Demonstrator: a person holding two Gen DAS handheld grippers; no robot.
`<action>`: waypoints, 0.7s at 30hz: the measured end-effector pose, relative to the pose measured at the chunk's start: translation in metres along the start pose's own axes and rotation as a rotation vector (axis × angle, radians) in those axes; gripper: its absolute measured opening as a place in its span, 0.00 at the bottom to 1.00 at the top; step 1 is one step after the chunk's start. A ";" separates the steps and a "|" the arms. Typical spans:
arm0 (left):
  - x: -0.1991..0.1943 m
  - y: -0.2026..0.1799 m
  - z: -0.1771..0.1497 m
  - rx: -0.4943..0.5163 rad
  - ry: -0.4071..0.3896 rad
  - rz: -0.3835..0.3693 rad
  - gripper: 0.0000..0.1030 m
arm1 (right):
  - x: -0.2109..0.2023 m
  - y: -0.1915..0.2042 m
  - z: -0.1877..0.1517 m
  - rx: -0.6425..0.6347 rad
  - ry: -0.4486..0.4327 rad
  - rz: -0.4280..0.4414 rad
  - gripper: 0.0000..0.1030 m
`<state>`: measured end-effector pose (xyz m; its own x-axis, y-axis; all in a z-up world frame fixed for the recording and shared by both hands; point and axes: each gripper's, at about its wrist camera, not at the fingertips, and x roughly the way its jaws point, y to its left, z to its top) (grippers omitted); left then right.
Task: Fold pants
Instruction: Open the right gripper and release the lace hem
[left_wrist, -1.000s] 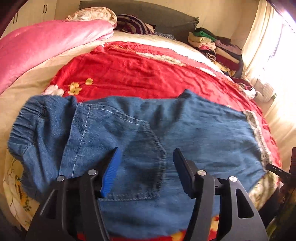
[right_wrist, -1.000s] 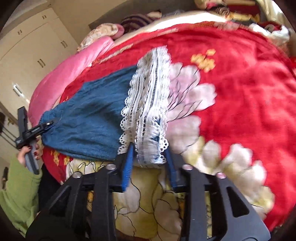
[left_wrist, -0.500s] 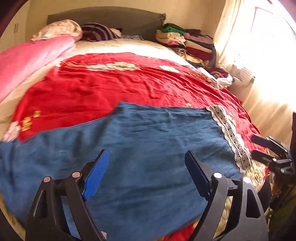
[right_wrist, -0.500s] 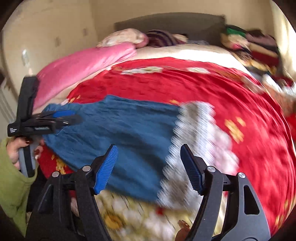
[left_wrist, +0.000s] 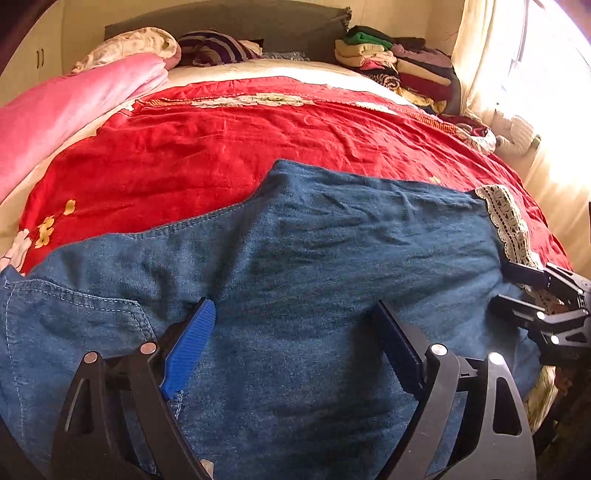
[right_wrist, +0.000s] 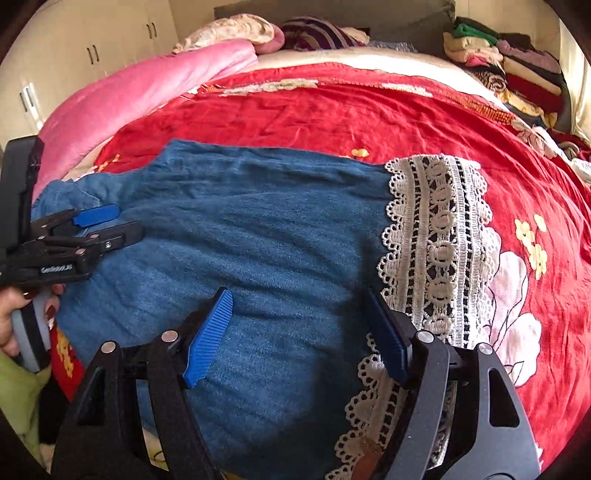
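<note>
Blue denim pants (left_wrist: 314, 266) lie flat across the near edge of the bed, waist and back pocket (left_wrist: 74, 321) to the left, white lace hem (right_wrist: 436, 236) to the right. My left gripper (left_wrist: 295, 332) hovers open and empty over the middle of the pants; it also shows at the left of the right wrist view (right_wrist: 107, 227). My right gripper (right_wrist: 301, 317) is open and empty over the leg just left of the lace hem; it shows at the right edge of the left wrist view (left_wrist: 517, 291).
A red floral bedspread (left_wrist: 229, 147) covers the bed. A pink quilt (left_wrist: 62, 107) lies along the left side. A stack of folded clothes (left_wrist: 399, 70) sits at the far right by the headboard. Pillows (right_wrist: 236, 29) are at the head.
My right gripper let go of the lace hem and opened, then moved left over the leg. My left gripper swung right from the pocket toward the middle of the pants.
</note>
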<state>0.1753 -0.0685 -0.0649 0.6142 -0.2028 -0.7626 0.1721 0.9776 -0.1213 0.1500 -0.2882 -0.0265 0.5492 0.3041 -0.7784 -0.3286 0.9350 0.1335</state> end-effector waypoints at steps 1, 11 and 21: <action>-0.003 0.001 0.000 -0.006 -0.007 -0.003 0.83 | -0.005 -0.001 -0.001 0.014 -0.008 0.010 0.66; -0.058 -0.022 0.012 0.008 -0.078 -0.046 0.94 | -0.087 -0.027 -0.011 0.191 -0.163 0.072 0.85; -0.085 -0.063 0.026 0.089 -0.126 -0.094 0.96 | -0.126 -0.056 -0.043 0.295 -0.220 0.012 0.89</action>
<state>0.1322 -0.1142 0.0247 0.6829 -0.3040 -0.6642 0.2972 0.9463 -0.1275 0.0661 -0.3872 0.0374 0.7094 0.3174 -0.6292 -0.1178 0.9337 0.3382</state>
